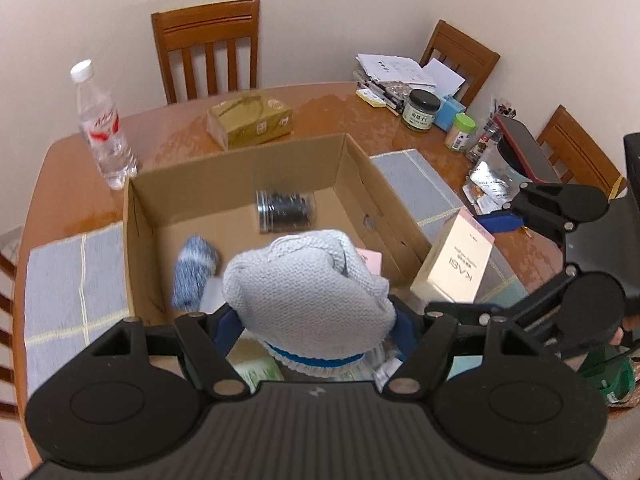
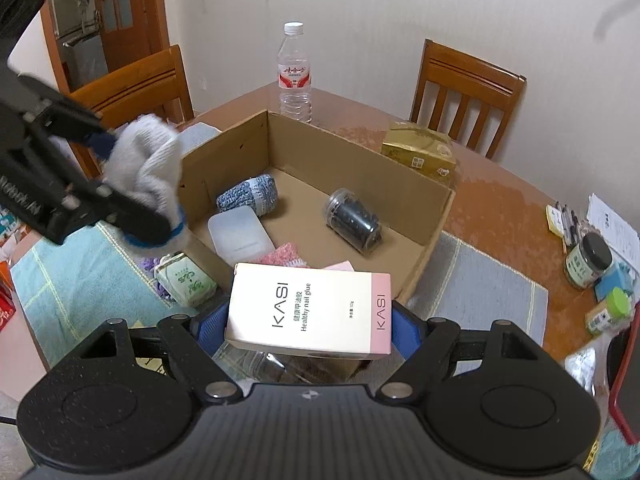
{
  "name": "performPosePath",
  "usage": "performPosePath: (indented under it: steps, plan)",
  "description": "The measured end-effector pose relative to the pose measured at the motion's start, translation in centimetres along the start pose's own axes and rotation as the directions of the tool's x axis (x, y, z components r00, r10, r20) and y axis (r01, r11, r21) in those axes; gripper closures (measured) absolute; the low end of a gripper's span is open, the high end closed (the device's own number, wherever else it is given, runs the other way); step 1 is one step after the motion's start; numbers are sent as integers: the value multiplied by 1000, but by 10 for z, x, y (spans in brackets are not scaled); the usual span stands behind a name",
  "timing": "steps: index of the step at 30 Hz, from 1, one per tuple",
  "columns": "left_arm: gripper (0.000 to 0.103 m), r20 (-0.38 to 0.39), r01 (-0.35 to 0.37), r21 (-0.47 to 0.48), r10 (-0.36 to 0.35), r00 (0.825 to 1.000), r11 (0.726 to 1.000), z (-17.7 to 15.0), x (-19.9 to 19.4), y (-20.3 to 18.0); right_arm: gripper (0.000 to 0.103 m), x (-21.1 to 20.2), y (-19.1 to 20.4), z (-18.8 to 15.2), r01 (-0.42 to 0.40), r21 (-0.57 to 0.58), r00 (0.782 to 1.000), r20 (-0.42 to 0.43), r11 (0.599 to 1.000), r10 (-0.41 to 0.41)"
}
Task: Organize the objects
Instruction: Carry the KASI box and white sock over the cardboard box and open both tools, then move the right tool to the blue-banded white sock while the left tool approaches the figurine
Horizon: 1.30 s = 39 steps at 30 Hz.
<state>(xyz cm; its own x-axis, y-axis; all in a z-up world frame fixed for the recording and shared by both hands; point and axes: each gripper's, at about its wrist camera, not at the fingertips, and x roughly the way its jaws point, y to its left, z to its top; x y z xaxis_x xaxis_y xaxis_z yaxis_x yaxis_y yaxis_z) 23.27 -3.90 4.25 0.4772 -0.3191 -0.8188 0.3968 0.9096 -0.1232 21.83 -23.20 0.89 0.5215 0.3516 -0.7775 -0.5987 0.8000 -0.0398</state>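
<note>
While the left hand-held gripper (image 1: 316,322) clamps a pale grey knitted sock (image 1: 308,288) and the right hand-held gripper (image 2: 310,330) clamps a pink-and-cream KASI carton (image 2: 308,310), both hover over the open brown cardboard box (image 2: 320,152), so releasing inside likely comes next.

Home dining room, wooden table (image 1: 60,184), matching chairs (image 1: 208,48), placemats (image 1: 72,280)

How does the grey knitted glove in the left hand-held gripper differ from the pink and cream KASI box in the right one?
The grey knitted glove is soft and crumpled; the pink and cream KASI box is rigid and flat-sided. The glove is plain with a blue cuff; the box carries printed text. Both are gripped and held near the open cardboard box, not yet inside.
</note>
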Motion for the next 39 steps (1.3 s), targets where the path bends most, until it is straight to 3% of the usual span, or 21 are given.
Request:
performPosePath:
  steps: [6, 7, 10, 14, 26, 32, 36, 39]
  plan:
    - [30, 12, -10, 46, 9, 1000, 999, 28, 19, 14, 19, 10, 3, 17, 23, 3, 1000, -7, 1000, -23]
    - [28, 19, -12, 50, 11, 1000, 999, 33, 23, 17, 19, 12, 3, 19, 27, 2, 1000, -7, 1000, -27]
    - [8, 46, -44, 30, 42, 998, 999, 44, 31, 29, 19, 17, 4, 25, 38, 5, 999, -12, 999, -38]
    - [8, 65, -39, 5, 38, 997, 999, 50, 36, 41, 19, 26, 5, 30, 40, 20, 999, -25, 999, -39]
    - [4, 35, -61, -43, 63, 997, 997, 26, 38, 66, 19, 57, 3, 50, 44, 5, 997, -67, 999, -44]
    - [3, 49, -103, -48, 105, 993, 994, 13, 27, 72, 18, 71, 2, 71, 55, -4, 998, -36, 999, -55]
    - [2, 58, -123, -51, 126, 990, 991, 4, 20, 74, 0, 80, 6, 81, 123, -14, 992, -28, 992, -123]
    - [1, 52, -138, -63, 141, 989, 988, -2, 18, 75, 0, 80, 8, 80, 113, -18, 993, -25, 993, -113]
